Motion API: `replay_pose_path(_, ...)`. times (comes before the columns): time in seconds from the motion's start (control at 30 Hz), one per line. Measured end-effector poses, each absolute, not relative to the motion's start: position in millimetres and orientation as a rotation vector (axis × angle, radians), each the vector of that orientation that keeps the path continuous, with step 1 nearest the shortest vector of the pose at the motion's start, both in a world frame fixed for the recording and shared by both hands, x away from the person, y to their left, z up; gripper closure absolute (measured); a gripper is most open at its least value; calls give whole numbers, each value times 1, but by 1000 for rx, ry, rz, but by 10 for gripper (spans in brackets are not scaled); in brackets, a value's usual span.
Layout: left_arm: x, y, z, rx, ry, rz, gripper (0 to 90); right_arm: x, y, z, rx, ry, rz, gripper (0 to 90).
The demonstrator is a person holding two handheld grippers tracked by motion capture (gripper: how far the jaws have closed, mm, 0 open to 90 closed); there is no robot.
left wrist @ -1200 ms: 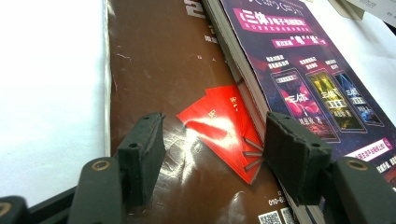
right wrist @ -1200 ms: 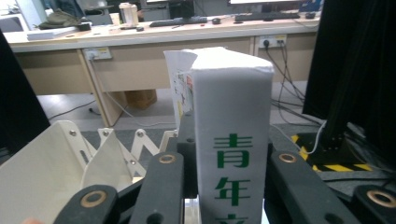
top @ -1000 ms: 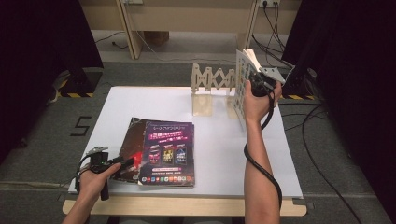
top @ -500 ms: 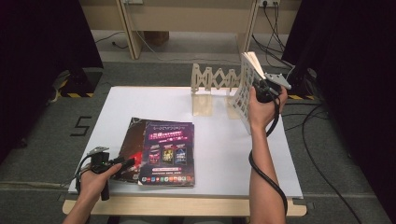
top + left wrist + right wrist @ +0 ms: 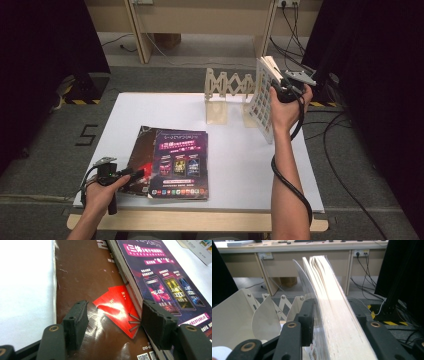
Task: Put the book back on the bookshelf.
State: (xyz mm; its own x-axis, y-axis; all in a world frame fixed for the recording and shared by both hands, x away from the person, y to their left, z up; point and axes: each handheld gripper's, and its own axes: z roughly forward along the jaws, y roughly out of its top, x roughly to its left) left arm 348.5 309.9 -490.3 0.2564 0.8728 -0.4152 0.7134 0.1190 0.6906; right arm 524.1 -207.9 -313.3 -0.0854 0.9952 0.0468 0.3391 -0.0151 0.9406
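A thick white book stands tilted on the table at the right end of a wooden folding rack. My right gripper is at its upper edge. The book's page edge runs between that gripper's jaws, which have just been opening; the pads stand beside it without pinching. A purple-covered book lies on a brown book at the front left. My left gripper is open low over the brown cover, its right pad next to the purple book's edge.
The rack's pale curved dividers are just left of the white book. The white tabletop has its front edge near my left hand. Cables lie on the floor to the right, and a wooden desk frame stands behind.
My right hand has shifted slightly to the right with the white book, which leans a little more. The left gripper and the two flat books have not moved.
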Motion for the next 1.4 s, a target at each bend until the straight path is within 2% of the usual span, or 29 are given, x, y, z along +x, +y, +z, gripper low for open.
replay_pose_path(0.3,349,309,-491,1634,1497,223,376,526,-212,-315,1450,1556,1109,638)
replay_pose_path(0.87,349,309,-491,1634,1498,223,376,538,-210,-316,1450,1635,1043,739)
replay_pose_path(1.4,349,311,-492,1627,1496,214,378,541,-187,-311,1455,1508,1098,745)
